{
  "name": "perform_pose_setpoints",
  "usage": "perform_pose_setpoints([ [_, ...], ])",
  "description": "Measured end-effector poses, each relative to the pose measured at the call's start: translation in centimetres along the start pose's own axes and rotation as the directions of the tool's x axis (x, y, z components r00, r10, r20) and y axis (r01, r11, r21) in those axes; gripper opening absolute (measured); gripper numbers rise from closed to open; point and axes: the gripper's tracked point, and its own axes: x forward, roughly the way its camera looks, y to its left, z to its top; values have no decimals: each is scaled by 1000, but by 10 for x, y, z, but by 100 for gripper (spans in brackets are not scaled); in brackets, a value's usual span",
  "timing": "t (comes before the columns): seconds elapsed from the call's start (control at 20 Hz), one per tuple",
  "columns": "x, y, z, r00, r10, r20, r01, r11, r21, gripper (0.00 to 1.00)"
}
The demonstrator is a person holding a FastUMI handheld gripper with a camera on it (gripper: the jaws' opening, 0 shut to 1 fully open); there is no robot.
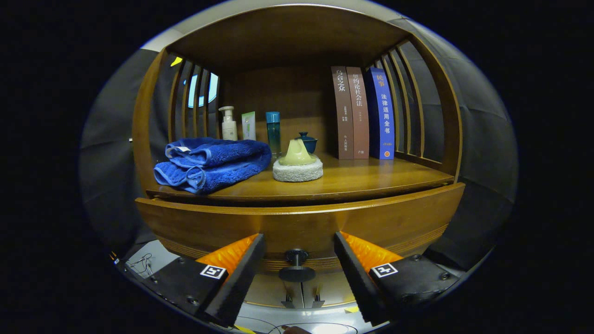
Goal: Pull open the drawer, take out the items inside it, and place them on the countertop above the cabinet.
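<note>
- Drawer (297,222): it is one, with a curved wooden front, and it sits directly under the shelf board of the cabinet (445,116). The front looks flush under the board, so I cannot see what is inside.
- Knob (296,263): one dark round knob on the lower middle of the drawer front. It stands between my two fingers, and neither finger touches it.
- My gripper (299,264): the two fingers are spread wide apart, released, holding nothing. One finger is at each side of the knob, close before the drawer front.
- Countertop (371,178): one wooden surface above the drawer, and all the other things stand on it.
- Towel (211,162): one blue towel, folded, lying on the left part of the countertop.
- Bottles: I count two. A white pump bottle (228,123) and a teal bottle (273,132) stand upright at the back, behind the towel.
- Tube (248,125): one pale tube, upright between the two bottles.
- Books (362,113): three, standing upright side by side at the back right. Two are brown and one is blue.
- Sponge (297,170): one round white piece beside the towel, with one yellowish cone-shaped thing (297,153) resting on top of it.
- Lidded cup (307,141): one small dark blue cup behind the cone. The lid is on, so its content is hidden.
</note>
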Motion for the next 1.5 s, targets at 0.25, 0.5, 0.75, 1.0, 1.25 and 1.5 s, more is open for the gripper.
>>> perform_pose_setpoints([
  [0.25, 7, 0, 1, 1000, -5, 0, 5, 1000, 9, 98],
  [0.5, 8, 1, 1, 1000, -12, -8, 12, 1000, -2, 98],
  [0.75, 3, 7, 3, 1000, 14, -20, -14, 1000, 11, 99],
  [1.0, -27, 12, 27, 999, 24, 21, -23, 1000, -21, 99],
  [1.25, -73, 11, 88, 996, 30, 89, -27, 999, -37, 99],
  [1.5, -133, 21, 156, 982, 50, 182, -43, 998, -42, 99],
])
